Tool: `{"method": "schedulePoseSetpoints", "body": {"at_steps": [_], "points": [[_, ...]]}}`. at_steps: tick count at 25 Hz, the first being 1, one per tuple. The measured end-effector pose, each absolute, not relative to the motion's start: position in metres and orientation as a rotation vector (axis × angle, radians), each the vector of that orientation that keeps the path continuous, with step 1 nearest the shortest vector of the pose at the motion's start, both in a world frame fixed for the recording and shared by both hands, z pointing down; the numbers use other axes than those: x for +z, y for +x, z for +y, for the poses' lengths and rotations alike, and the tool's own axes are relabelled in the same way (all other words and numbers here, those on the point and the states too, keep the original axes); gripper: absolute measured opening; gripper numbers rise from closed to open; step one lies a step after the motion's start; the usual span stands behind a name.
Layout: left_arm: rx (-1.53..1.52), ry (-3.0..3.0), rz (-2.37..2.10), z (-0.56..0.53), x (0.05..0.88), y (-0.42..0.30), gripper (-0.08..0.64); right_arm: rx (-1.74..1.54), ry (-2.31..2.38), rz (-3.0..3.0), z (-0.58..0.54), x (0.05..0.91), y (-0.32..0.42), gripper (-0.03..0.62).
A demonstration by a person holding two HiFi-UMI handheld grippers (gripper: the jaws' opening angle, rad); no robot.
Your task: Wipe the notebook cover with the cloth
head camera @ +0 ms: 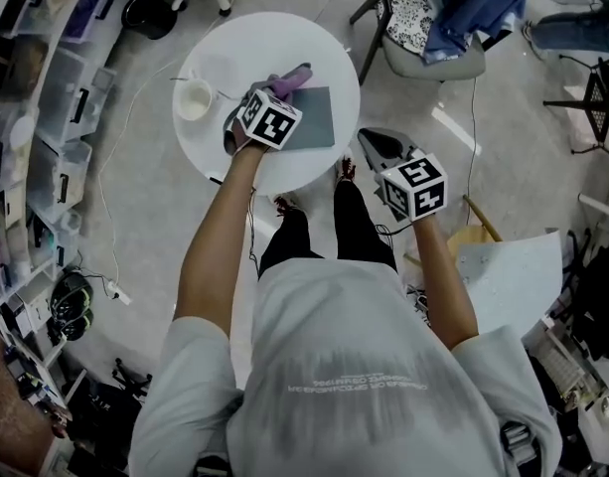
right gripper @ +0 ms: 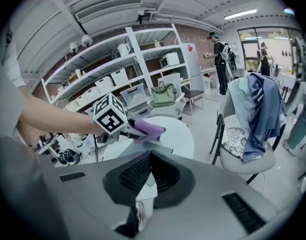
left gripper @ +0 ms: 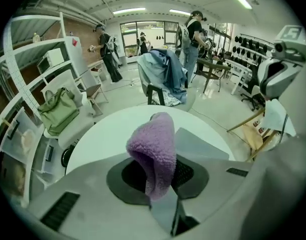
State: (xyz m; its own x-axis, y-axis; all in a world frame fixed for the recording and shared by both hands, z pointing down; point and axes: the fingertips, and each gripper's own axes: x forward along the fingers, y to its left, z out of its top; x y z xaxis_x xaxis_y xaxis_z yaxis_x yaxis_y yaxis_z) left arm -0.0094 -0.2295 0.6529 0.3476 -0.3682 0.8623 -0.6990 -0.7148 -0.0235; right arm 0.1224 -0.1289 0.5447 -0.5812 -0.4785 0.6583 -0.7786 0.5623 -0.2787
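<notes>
A grey notebook [head camera: 317,117] lies flat on the round white table [head camera: 225,53], right of centre. My left gripper [head camera: 284,87] hovers over the notebook's near-left part, shut on a purple fleece cloth [head camera: 290,78] that sticks out past its tips. In the left gripper view the cloth [left gripper: 155,149] hangs folded between the pads, with the notebook [left gripper: 200,143] just behind it. My right gripper [head camera: 372,139] is held off the table's right edge, jaws shut with nothing in them. Its own view shows the cloth [right gripper: 149,129] and the notebook's edge [right gripper: 160,146] beyond its tips [right gripper: 150,156].
A white cup [head camera: 194,98] stands at the table's left side. A chair draped with blue clothes [head camera: 438,23] is to the back right. Storage shelves [head camera: 46,117] line the left wall. A cable runs over the floor left of the table. People stand far off.
</notes>
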Motion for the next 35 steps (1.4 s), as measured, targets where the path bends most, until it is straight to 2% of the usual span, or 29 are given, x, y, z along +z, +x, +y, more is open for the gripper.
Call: {"method": "schedulePoseSetpoints", "body": {"at_steps": [6, 16, 35], "points": [[1.505, 2.209, -0.819, -0.22, 0.697, 0.0, 0.072, 0.771, 1.004, -2.248, -0.138, 0.554, 0.143, 0.002], [1.726, 2.263, -0.633, -0.186, 0.707, 0.009, 0.072, 0.829, 1.008, -2.227, -0.136, 0.572, 0.144, 0.002], [1.695, 2.297, -0.366, -0.078, 0.708, 0.013, 0.071, 0.833, 1.066, -2.209, -0.096, 0.564, 0.123, 0.002]]}}
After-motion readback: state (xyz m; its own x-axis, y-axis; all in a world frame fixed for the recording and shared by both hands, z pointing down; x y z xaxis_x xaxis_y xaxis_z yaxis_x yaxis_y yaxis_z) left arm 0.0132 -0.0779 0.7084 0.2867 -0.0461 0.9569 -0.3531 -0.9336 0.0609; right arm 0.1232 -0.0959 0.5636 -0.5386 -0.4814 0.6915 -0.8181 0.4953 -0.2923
